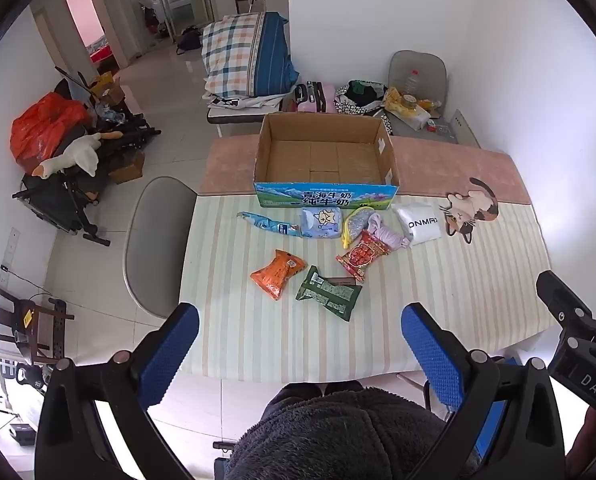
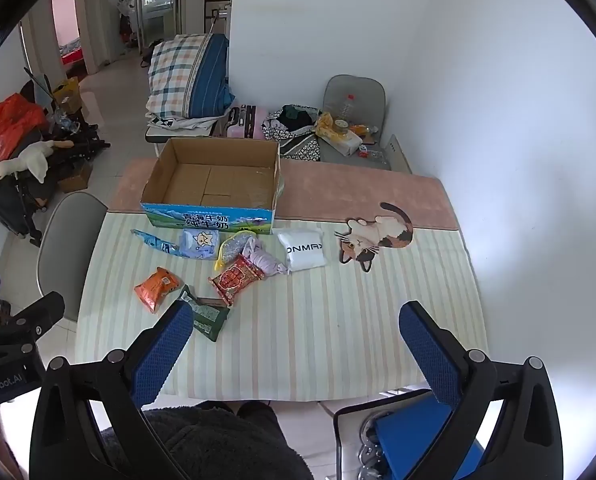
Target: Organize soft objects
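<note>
An empty cardboard box [image 1: 325, 156] [image 2: 214, 178] with a blue printed front stands at the far middle of the striped table [image 1: 478, 300] [image 2: 338, 320]. In front of it lie several soft packets: an orange pack [image 1: 277, 273] [image 2: 156, 287], a green pack [image 1: 329, 293] [image 2: 206, 316], a red pack [image 1: 363, 255] [image 2: 236, 277], a white pouch [image 1: 418, 222] [image 2: 304, 249], a pale blue tissue pack [image 1: 321, 222] [image 2: 199, 242], a blue wrapper [image 1: 264, 223] [image 2: 154, 241], a lilac cloth [image 1: 386, 234] [image 2: 263, 261] and a yellow-edged mesh pouch [image 1: 354, 226] [image 2: 232, 249]. My left gripper [image 1: 298, 354] and right gripper [image 2: 294, 354] are open and empty, above the near table edge.
A cat-shaped mat [image 1: 470, 208] [image 2: 378, 236] lies at the table's right. A grey chair [image 1: 158, 244] [image 2: 64, 240] stands at the left side. Behind the table are a bench with folded bedding [image 1: 246, 56] and a cluttered chair [image 1: 414, 92]. A white wall is on the right.
</note>
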`<state>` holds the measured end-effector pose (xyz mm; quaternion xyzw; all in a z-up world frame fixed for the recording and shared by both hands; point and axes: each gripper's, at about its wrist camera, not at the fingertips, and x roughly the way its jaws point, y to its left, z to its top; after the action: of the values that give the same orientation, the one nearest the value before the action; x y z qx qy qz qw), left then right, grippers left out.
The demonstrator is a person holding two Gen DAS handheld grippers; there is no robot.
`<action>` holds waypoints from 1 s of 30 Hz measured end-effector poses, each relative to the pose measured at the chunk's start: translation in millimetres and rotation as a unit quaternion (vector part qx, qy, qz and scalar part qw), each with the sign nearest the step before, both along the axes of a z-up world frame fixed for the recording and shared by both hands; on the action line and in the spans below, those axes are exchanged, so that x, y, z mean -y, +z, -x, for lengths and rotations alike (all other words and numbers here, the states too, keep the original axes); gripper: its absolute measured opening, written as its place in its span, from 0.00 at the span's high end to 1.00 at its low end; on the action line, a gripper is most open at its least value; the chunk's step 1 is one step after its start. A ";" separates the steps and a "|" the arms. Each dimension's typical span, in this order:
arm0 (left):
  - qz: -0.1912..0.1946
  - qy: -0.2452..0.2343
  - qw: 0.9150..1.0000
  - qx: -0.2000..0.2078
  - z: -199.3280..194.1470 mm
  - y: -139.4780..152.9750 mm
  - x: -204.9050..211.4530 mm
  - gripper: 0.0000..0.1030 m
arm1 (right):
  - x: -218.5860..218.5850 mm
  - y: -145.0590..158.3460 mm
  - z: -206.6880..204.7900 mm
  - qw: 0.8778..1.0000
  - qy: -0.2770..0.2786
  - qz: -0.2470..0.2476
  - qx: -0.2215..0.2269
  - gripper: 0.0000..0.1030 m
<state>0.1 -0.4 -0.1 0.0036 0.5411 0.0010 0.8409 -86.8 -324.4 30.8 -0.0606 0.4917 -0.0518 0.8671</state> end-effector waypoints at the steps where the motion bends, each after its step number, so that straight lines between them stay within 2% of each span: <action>1: 0.001 0.000 1.000 -0.001 0.2 -0.1 0.5 0.00 | 1.6 -0.4 -0.2 1.000 -0.002 -0.003 -0.002 0.00; 10: -0.004 -0.016 1.000 -0.004 6.6 0.3 19.5 0.00 | 3.3 4.0 4.3 1.000 -0.006 0.001 0.002 0.00; 13: 0.002 -0.006 1.000 0.000 0.9 5.7 11.4 0.00 | -7.4 6.0 2.4 1.000 -0.004 0.003 0.006 0.00; 15: 0.004 -0.005 1.000 0.001 1.0 7.5 10.7 0.00 | 5.1 5.8 10.2 1.000 0.002 0.000 0.010 0.00; 30: 0.015 -0.002 1.000 0.013 -2.6 15.5 6.5 0.00 | 11.0 16.7 5.9 1.000 0.002 -0.010 0.019 0.00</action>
<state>2.6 -7.0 15.4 -0.0079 0.5303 -0.0093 0.8477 -92.7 -335.5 47.5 -0.0519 0.4752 -0.0465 0.8771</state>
